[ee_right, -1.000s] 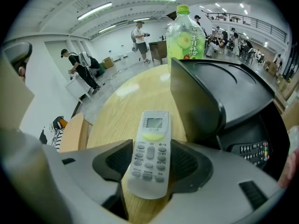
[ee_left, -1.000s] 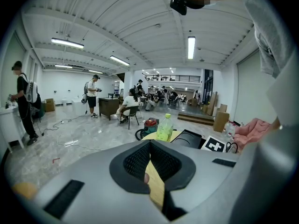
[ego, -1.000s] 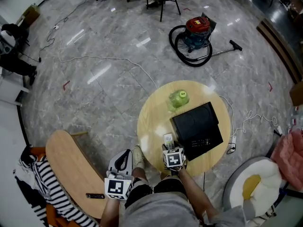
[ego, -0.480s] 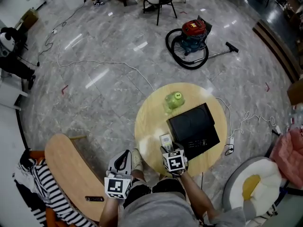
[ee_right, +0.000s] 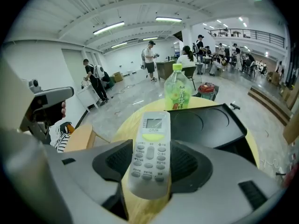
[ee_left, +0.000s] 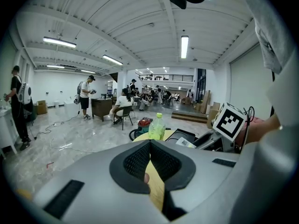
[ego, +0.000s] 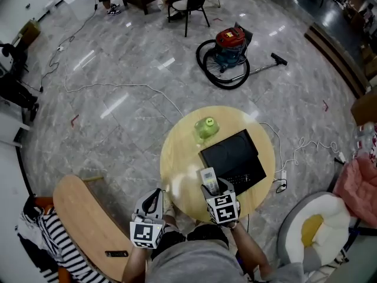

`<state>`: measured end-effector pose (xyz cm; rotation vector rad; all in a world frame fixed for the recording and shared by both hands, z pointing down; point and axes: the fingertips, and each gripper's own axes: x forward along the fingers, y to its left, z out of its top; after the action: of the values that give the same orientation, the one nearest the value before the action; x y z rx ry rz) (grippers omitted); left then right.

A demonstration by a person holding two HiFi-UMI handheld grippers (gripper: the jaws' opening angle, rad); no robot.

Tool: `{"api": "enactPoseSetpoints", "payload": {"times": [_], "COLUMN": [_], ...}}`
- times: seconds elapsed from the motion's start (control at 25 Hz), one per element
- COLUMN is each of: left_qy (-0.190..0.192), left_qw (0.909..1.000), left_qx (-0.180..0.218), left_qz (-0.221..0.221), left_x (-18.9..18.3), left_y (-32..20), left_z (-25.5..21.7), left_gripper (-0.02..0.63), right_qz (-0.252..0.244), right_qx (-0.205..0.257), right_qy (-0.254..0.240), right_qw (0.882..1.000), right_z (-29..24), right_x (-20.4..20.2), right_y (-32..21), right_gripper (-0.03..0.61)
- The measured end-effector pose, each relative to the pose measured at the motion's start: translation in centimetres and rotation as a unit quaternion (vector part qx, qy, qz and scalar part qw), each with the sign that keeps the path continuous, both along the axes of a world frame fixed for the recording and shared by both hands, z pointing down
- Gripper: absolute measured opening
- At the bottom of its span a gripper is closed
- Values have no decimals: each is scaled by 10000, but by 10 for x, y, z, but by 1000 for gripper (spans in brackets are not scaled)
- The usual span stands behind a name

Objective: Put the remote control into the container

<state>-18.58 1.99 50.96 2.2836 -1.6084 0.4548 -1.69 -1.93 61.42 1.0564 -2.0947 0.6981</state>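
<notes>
A white remote control [ee_right: 150,148] with a small screen and grey buttons is clamped between the jaws of my right gripper [ee_right: 150,166], screen end pointing away. In the head view the remote control [ego: 208,177] hangs over the near side of the round wooden table [ego: 179,158], with the right gripper [ego: 211,188] at the near edge of the black container [ego: 232,158]. The black container [ee_right: 212,120] lies just beyond the remote. My left gripper [ego: 154,196] stays off the table's left edge, shut on nothing [ee_left: 150,171].
A green bottle [ego: 206,127] stands on the table behind the container. A red vacuum cleaner [ego: 228,43] and cables lie on the floor beyond. A curved wooden seat [ego: 88,223] with a dark remote [ego: 116,254] is at left, an egg-shaped cushion [ego: 315,229] at right.
My right gripper has risen with the remote held in it and looks larger in the head view. The left gripper has hardly moved. The head view has shifted slightly.
</notes>
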Motion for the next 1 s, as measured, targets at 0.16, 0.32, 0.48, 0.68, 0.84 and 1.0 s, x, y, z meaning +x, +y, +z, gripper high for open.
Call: {"api": "enactPoseSetpoints", "payload": {"times": [0.16,0.32,0.48,0.68,0.84,1.0], "left_qy": [13,23,28,41,26,23], "left_qw": [10000,9999,9998,9997,9997,9997], "left_qx": [16,7,-39,-82,-110,-107], "left_qz": [86,132,169,220,230,229], "left_x": [9,15,22,30,33,36], "left_y": [-5,-9,-11,-13,-13,-9], "left_z": [1,1,3,7,8,10], "left_gripper": [8,8,8,8,8,8], "right_qz": [-258,-401,-619,-1009,-1403,-1864], "right_qx": [351,498,538,578,533,492], "right_qy": [168,420,629,886,1039,1298], "right_qw": [9989,9971,9946,9893,9832,9726], "right_z": [-15,-18,-18,-12,-1,17], "right_x": [19,41,58,73,84,99], "right_y": [-5,-13,-18,-18,-13,-7], "right_gripper": [253,253,253,253,253,253]}}
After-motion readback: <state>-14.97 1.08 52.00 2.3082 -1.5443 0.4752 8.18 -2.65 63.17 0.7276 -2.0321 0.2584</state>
